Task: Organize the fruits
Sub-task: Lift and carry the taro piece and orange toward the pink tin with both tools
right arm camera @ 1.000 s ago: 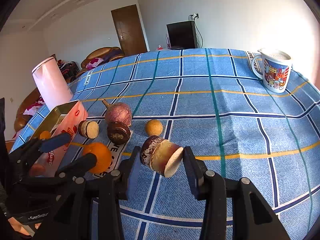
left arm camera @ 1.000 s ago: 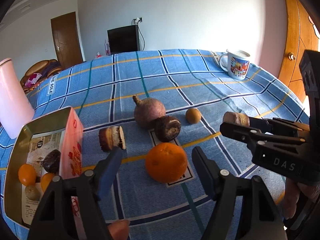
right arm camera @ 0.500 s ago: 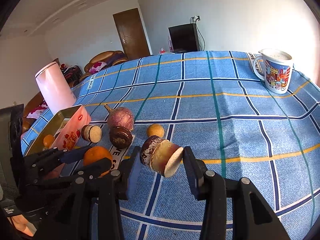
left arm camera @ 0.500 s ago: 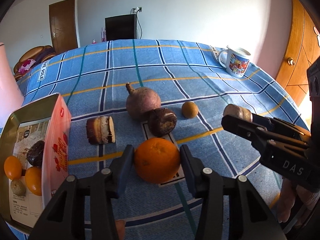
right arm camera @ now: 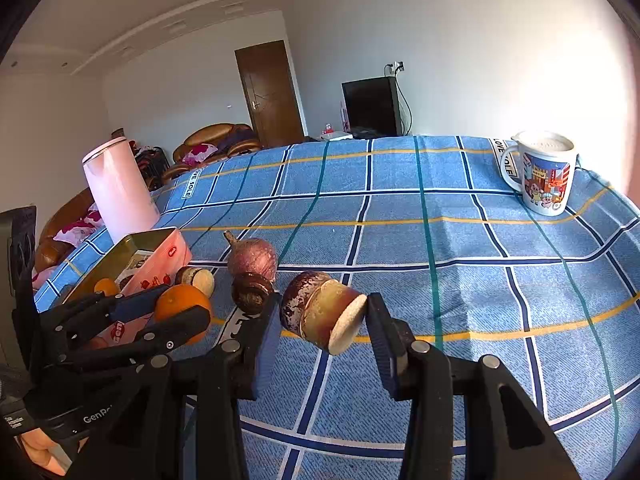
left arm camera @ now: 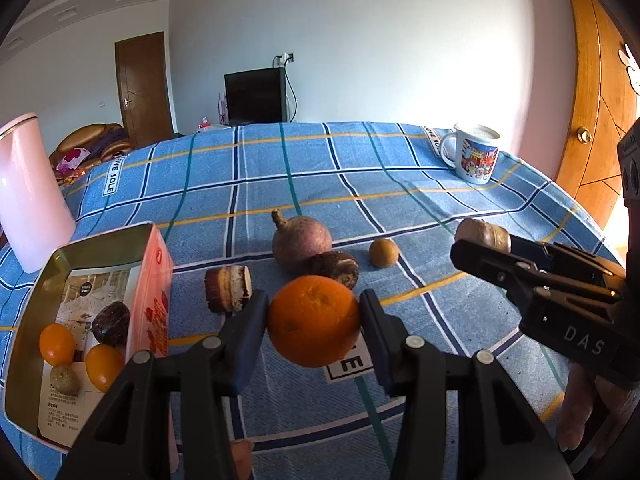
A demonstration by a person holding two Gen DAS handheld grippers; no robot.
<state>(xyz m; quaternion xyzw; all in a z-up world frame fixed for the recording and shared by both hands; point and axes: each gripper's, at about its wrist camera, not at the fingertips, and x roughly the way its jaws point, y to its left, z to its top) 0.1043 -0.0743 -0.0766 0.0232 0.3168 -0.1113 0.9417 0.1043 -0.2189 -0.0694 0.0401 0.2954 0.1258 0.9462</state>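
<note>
My left gripper [left arm camera: 314, 326] is shut on a big orange [left arm camera: 314, 320], held just above the blue checked cloth. The right gripper [right arm camera: 322, 322] is shut on a brown cut root piece [right arm camera: 320, 314], lifted clear of the table; in the left wrist view that gripper [left arm camera: 532, 276] reaches in from the right. On the cloth lie a purple round root [left arm camera: 302, 238], a dark brown lump [left arm camera: 336, 268], a second cut root piece [left arm camera: 228, 288] and a small tan fruit [left arm camera: 383, 253]. An open tin box [left arm camera: 36, 280] at the left holds small oranges [left arm camera: 56, 344] and dark fruits.
A pink kettle [left arm camera: 24, 196] stands behind the tin at the far left. A printed mug [left arm camera: 474, 156] sits at the far right corner of the table. A person's hand [left arm camera: 580, 404] grips the right tool near the table's right edge.
The left jaws, wide apart around the orange a second ago, have closed onto it and raised it a little. The right gripper keeps its root piece and has tilted slightly.
</note>
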